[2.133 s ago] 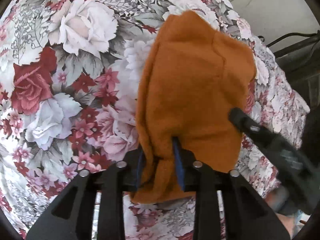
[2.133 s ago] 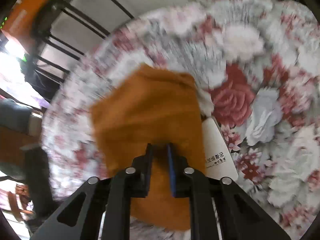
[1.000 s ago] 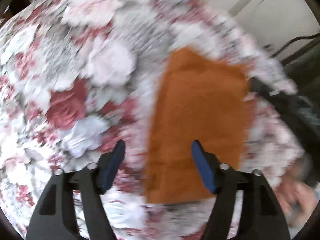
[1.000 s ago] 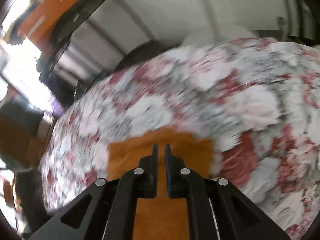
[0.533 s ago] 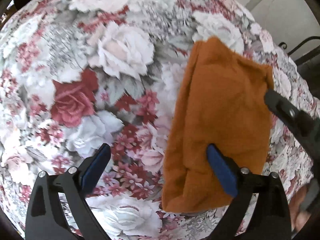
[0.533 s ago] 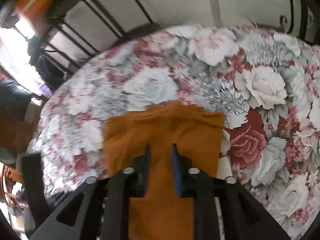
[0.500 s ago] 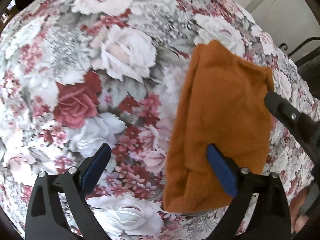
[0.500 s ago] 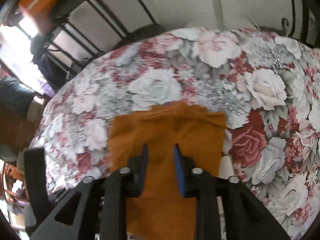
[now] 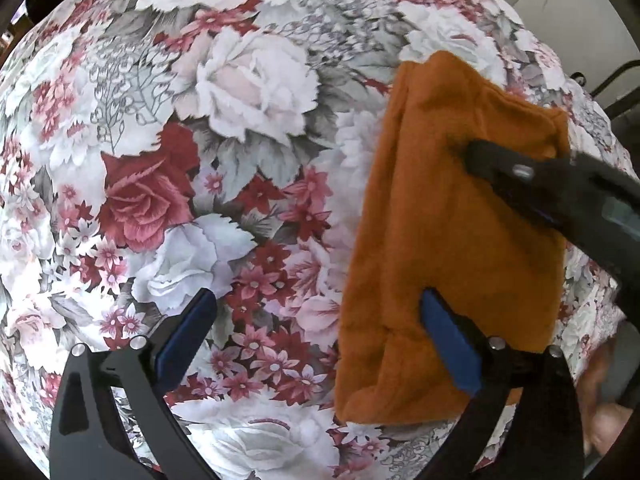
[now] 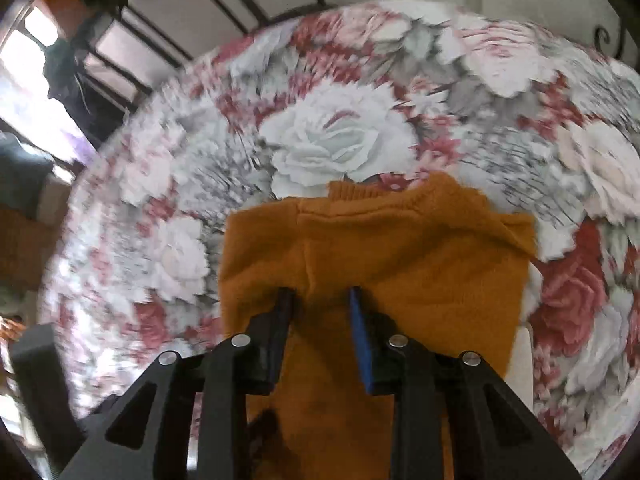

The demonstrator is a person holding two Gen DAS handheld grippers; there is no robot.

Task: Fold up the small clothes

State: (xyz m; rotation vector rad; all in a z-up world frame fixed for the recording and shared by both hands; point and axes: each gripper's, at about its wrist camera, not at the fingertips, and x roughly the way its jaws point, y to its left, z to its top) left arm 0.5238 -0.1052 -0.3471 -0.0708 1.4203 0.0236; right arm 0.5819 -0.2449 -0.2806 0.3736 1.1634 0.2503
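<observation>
Resting folded: sweater (image 9: pixel 452 220) at frame right on cloth (image 9: pixel 200 120) | left gripper (image 9: pixel 316 320) spread wide, holding nothing, likely released so fold lies flat | right gripper (image 10: pixel 320 300) parted over sweater, apparently pressing, grip uncertain

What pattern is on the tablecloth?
Roses, white, pink and dark red, on the tablecloth; clearest from the left wrist.
</observation>
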